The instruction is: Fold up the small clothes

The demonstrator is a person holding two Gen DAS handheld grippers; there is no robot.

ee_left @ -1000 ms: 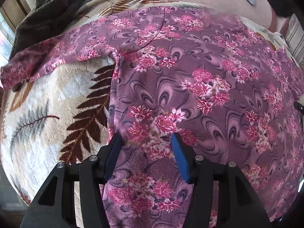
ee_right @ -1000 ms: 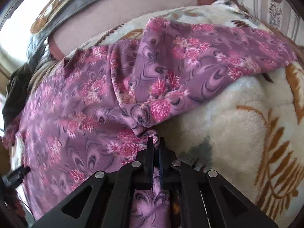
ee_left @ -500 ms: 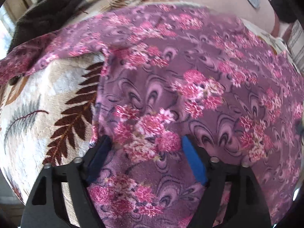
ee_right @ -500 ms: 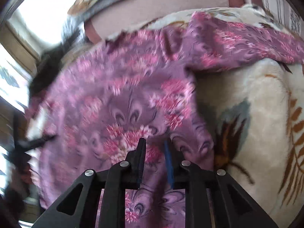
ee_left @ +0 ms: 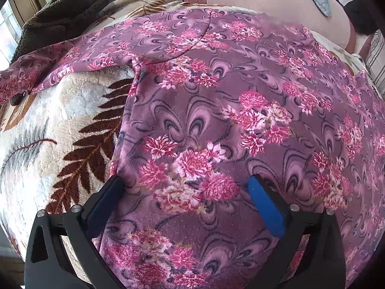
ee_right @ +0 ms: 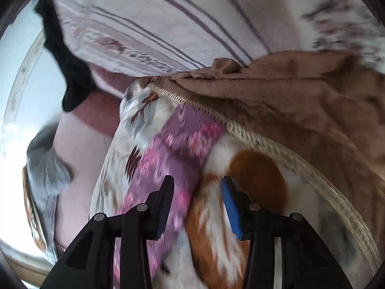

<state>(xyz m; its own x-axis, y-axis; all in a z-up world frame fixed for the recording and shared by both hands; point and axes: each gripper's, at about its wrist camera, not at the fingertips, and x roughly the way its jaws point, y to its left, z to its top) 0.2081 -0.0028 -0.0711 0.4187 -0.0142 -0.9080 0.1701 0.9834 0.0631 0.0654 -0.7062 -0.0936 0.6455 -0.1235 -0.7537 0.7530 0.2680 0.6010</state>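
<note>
**Both grippers let go of the purple garment**

One second ago the left gripper had its jaws half apart over the floral purple garment, near its lower left edge. Its jaws have just been opening and now they stand wide. The cloth lies flat under them, and the blue pads do not press on it. The view of this gripper is almost the same as before.

The right gripper differs much more. One second ago it was closed on a fold of the same garment, lifted over the body of the garment. Its jaws have just been opening and now they are moderately apart, with nothing pinched. Its camera now looks at another place: the end of one purple sleeve lies on the blanket, and its edge passes just beside the left finger. This picture is blurred.

The garment is spread on the cream blanket with leaf pattern, the left sleeve stretched out to the side.

Count: one purple garment, two grippers, one blanket. Further, one dark fleece cloth beyond the garment in the left view, and one brown cloth and one striped fabric beyond the blanket edge in the right view.
</note>
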